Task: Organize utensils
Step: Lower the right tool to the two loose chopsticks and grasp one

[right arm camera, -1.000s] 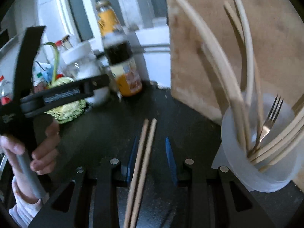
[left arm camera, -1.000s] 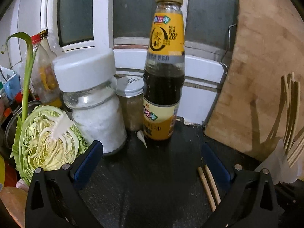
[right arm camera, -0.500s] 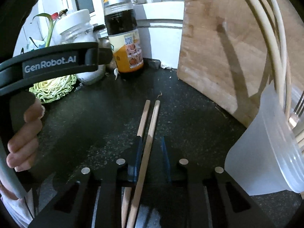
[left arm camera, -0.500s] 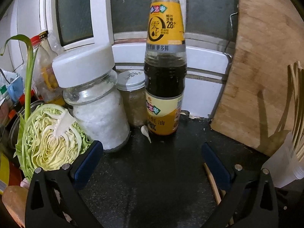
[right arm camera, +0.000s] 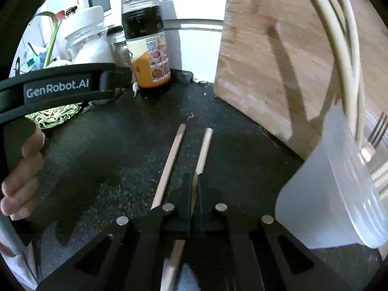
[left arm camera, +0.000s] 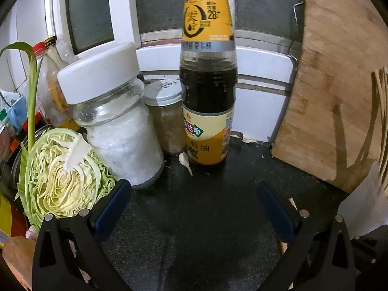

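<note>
Right wrist view: nearest the lens, the right hand-held gripper (right arm camera: 194,189) has its jaws pressed together on one wooden chopstick (right arm camera: 203,152), the right one of a pair, which runs forward from between the blue pads across the dark speckled table (right arm camera: 109,160). The second chopstick (right arm camera: 169,165) lies just to its left, outside the jaws, passing under the left finger's black frame; the two sticks are close but apart at their far tips. At the right edge, near the held stick, stands a translucent white plastic cup (right arm camera: 327,189) holding a fork (right arm camera: 375,131) and several long pale sticks. On the left, a hand (right arm camera: 21,177) grips the black handle of the other tool, marked GenRobot.AI. Behind the cup a wooden cutting board (right arm camera: 271,55) leans upright against the wall.

In the left wrist view, the left hand-held gripper (left arm camera: 194,194) has its jaws wide apart with only bare table between them. A tip of a chopstick peeks out beside its right finger. Just beyond the left finger sits a cut half cabbage (left arm camera: 60,177), then a glass jar with a white lid (left arm camera: 116,126), a small metal-lidded jar (left arm camera: 167,118) and a tall dark sauce bottle (left arm camera: 208,84) with a yellow label. A garlic clove (left arm camera: 185,160) lies at the bottle's foot.
</note>
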Action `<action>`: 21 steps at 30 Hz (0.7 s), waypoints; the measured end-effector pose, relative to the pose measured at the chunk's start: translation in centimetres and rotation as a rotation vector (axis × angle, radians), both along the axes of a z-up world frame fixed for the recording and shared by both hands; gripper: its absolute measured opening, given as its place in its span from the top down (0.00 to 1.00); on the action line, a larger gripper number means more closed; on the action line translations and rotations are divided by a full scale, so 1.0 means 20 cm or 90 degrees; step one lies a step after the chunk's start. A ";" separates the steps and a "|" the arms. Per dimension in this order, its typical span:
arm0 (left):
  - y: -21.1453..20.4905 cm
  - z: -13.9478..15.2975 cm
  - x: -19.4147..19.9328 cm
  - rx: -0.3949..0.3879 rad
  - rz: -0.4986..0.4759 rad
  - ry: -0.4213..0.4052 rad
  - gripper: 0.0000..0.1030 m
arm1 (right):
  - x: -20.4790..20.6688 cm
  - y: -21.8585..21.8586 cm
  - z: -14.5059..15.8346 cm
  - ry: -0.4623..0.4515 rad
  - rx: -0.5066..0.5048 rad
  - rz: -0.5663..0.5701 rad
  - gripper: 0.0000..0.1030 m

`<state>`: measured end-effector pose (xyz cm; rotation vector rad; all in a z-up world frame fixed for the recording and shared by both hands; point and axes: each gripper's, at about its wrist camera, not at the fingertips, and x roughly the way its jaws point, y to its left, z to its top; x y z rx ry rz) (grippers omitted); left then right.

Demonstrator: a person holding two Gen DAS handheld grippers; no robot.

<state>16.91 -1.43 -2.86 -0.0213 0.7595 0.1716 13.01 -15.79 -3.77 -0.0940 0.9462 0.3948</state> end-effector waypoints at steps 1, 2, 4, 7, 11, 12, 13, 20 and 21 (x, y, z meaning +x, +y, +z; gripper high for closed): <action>0.00 0.00 0.00 0.001 -0.001 0.002 0.01 | 0.00 -0.01 0.00 0.005 0.000 -0.003 0.95; 0.00 0.00 0.00 0.001 -0.002 0.004 0.01 | 0.00 -0.02 0.01 0.014 0.006 -0.005 0.95; 0.00 -0.01 0.01 0.001 -0.003 0.011 0.01 | 0.02 -0.04 0.01 0.010 0.013 -0.008 0.95; 0.00 -0.01 0.01 0.001 0.003 0.014 0.01 | 0.04 -0.03 0.01 -0.006 0.007 -0.017 0.95; 0.03 -0.02 0.02 -0.016 0.007 0.024 0.01 | 0.06 -0.03 0.01 -0.007 0.025 -0.012 0.95; 0.03 -0.02 0.02 -0.021 0.006 0.027 0.01 | 0.06 -0.04 0.02 -0.007 0.039 -0.011 0.95; 0.04 -0.02 0.03 -0.025 0.007 0.030 0.01 | 0.06 -0.04 0.03 -0.010 0.048 -0.012 0.95; 0.02 -0.02 0.03 -0.006 0.007 0.028 0.01 | 0.11 -0.01 0.03 -0.016 0.029 -0.019 0.95; 0.02 -0.02 0.03 -0.005 0.007 0.029 0.01 | 0.12 0.01 0.02 -0.014 0.014 -0.018 0.95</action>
